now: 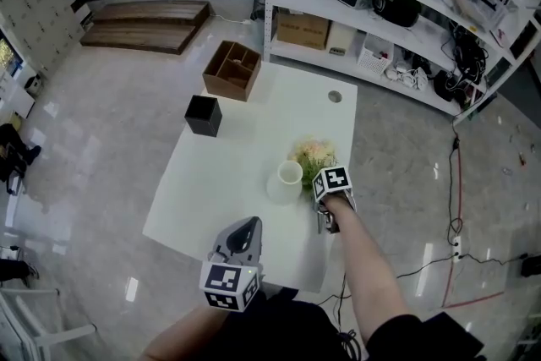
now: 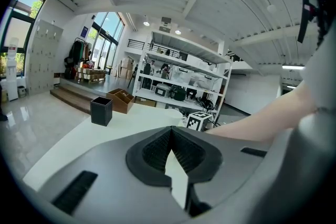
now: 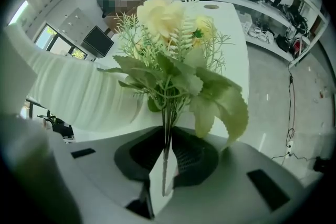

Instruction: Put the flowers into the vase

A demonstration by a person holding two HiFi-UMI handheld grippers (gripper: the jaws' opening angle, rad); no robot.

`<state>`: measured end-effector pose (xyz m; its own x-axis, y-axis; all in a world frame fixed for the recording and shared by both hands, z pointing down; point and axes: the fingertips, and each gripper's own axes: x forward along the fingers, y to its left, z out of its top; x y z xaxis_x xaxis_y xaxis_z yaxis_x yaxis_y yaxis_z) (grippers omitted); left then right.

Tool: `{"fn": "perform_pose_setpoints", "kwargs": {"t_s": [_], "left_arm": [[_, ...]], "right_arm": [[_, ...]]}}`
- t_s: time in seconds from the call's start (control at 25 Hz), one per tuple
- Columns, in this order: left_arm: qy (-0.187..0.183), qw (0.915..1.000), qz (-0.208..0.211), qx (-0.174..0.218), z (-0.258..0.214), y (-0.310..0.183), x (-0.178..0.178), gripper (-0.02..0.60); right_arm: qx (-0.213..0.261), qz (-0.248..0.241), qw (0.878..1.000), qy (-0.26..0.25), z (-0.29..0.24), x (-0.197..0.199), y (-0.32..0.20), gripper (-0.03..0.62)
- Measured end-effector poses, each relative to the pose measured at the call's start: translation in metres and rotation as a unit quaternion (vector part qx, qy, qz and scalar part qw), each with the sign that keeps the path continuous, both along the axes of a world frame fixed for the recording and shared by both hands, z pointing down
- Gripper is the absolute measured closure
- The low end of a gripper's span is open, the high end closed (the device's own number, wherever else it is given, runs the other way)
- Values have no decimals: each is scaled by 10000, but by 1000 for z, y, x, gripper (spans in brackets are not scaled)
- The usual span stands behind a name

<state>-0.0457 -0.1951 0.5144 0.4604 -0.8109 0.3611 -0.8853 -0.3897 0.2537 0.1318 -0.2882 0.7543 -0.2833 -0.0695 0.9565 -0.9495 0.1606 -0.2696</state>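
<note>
Desk, white: black box and wooden compartment tray at far left. Vase with flowers just beside; right hand-held gripper at flowers, left hand-held gripper near edge.

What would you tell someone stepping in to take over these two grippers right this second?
Left gripper: shut, empty, over the near edge of the table.
Right gripper: shut on the stems of the flowers.
Flowers: beside the vase, to its right in the head view, not in it.
Vase: upright on the table, empty as far as can be seen.
Done: flowers gripped.
Left: raise them over the vase mouth, lower the stems in, release.
</note>
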Motion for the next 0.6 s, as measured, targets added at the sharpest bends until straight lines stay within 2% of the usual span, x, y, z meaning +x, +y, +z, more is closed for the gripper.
{"fn": "perform_pose_setpoints", "kwargs": {"t_s": [0.2,0.36,0.48,0.6], "left_arm": [[-16,10000,46,15,-2,1,3,578],[-1,9999,96,72,-5,2,8,578],[20,9998,124,141,-8,1,11,578],[49,9996,165,237,-13,-2,15,578]], "right_arm": [[79,75,9999,-46,-4,0,2,554],[404,192,9989,-144,-18,3,-5,557],[1018,323,9939,-286,-42,3,-17,557],[1975,450,9786,-359,-79,5,-33,557]]}}
